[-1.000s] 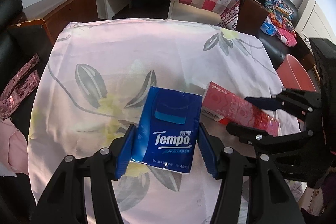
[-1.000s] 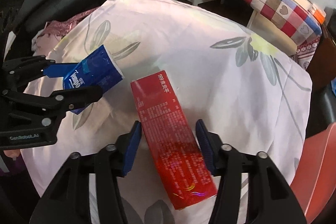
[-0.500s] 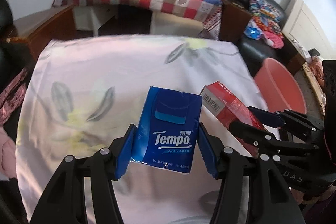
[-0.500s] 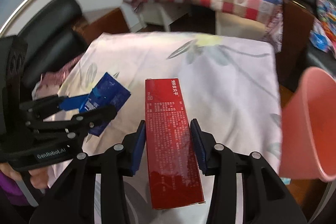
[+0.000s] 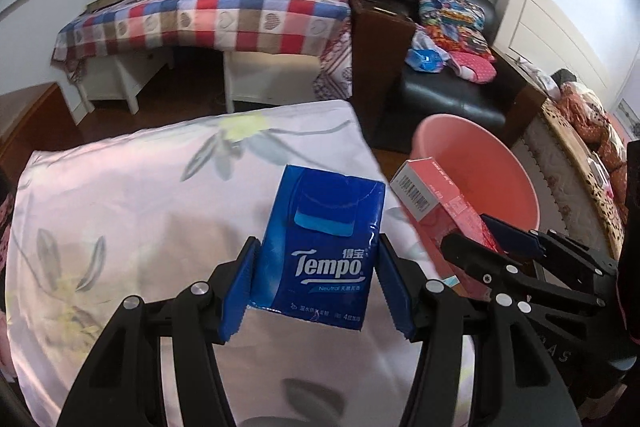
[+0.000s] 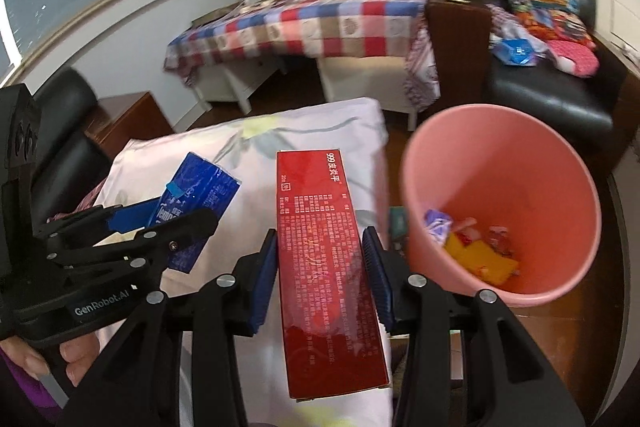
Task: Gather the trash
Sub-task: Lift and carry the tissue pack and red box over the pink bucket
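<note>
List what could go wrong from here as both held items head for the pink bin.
1. The red box is long and gripped near its middle by the right gripper; released before it is over the pink bin, it may catch the rim or fall on the floor.
2. The left gripper, holding the Tempo tissue pack, is close beside the right one; both moving to the bin together may collide.

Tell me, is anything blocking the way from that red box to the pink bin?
Nothing visible does. The long red cardboard box, clamped in the right gripper, sits just left of the round pink plastic bin, whose mouth is open with only a few wrappers at the bottom.
</note>
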A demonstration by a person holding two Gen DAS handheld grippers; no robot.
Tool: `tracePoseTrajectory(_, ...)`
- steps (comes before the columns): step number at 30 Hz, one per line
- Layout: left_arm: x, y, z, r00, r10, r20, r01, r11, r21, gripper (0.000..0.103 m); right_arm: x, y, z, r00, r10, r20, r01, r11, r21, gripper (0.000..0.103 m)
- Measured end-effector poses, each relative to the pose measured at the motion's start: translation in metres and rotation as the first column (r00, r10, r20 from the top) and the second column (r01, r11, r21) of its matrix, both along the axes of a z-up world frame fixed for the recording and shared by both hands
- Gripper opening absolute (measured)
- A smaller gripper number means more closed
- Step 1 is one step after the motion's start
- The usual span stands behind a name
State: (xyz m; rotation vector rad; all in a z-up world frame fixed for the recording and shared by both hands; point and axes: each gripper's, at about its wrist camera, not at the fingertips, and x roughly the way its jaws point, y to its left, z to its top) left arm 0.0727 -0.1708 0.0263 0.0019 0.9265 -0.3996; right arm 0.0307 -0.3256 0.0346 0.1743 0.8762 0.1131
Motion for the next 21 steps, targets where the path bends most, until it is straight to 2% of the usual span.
tracePoseTrajectory(5,-0.001,-0.03,0.002,0.999,-0.034,0.008,0.034,0.999,0.02,0.057,-0.005,-0.021,0.001,0.999,-0.049,0.01,0.049,0.999,-0.003,0.043)
tracePoseTrajectory(21,0.001,-0.088,0.005,0.997,-0.074,0.015,0.073,0.996,0.058,0.057,-0.016,-0.08,-0.001,0.981,-0.192,0.026,0.192,0.981,0.013,0.043)
